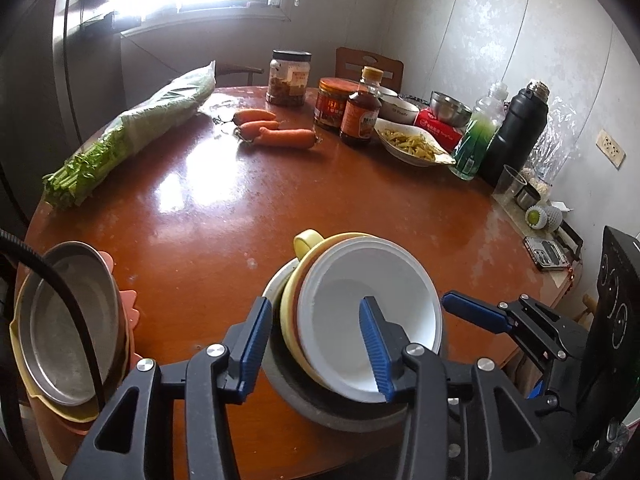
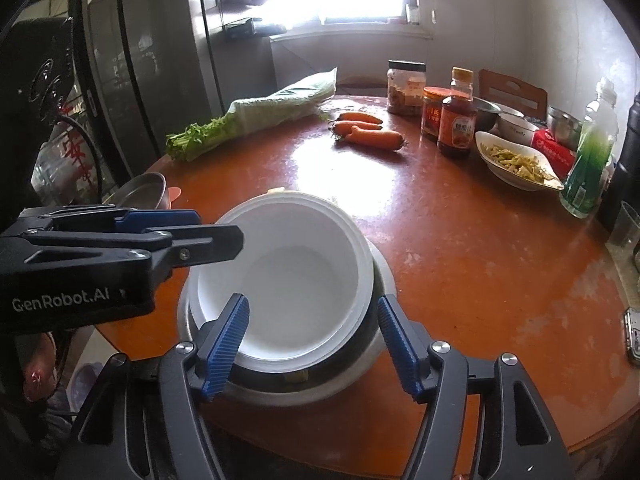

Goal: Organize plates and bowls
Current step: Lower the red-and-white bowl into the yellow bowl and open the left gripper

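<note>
Nested bowls at the near edge of my round wooden table: a white bowl sits tilted inside a yellow handled cup-bowl, which rests in a grey metal basin. My left gripper straddles the near wall of the stack, one blue pad inside the white bowl and the other outside the yellow rim; the jaws stand apart, and I cannot tell whether either pad touches the bowls. My right gripper stands open around the near side of the basin, its blue pads at 7 and 5 o'clock of the white bowl, not pressing. At 9 o'clock in the left wrist view, a steel plate lies on yellow and pink plates at the table's edge. Toward 12 o'clock lie three carrots and bagged celery; toward 1 o'clock stand jars, a sauce bottle and a white dish of food.
</note>
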{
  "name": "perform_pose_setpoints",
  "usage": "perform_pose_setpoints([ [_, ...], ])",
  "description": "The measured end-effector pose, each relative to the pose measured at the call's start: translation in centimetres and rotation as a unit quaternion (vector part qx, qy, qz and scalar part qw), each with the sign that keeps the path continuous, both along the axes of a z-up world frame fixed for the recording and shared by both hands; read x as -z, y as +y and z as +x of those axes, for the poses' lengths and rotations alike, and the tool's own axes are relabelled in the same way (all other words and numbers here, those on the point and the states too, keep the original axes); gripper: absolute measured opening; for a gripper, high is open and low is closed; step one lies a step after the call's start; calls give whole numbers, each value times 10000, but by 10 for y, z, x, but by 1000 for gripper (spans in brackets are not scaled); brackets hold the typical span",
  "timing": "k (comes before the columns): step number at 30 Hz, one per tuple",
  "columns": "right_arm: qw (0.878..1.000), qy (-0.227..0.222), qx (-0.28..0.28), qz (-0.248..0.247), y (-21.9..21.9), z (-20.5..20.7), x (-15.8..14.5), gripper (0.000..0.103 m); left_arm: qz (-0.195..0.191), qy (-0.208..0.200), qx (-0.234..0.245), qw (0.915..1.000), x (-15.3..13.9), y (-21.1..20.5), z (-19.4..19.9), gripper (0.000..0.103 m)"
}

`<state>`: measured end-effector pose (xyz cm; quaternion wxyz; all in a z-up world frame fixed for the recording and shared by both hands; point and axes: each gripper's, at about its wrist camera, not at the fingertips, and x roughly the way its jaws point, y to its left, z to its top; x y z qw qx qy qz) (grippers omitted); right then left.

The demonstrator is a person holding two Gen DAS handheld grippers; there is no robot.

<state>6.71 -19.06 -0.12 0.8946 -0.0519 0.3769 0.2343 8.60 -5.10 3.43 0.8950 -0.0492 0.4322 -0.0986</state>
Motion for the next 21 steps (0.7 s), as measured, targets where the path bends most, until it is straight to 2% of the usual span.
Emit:
perform_pose_setpoints([
  [13, 9997, -226, 107, 70, -5, -4, -16, 69, 136, -367, -163, 9991, -17, 8, -13, 52],
  [21, 9994, -278, 189, 72, -11, -4, -20, 69, 48, -258, -301, 9992, -11, 15, -14, 53],
])
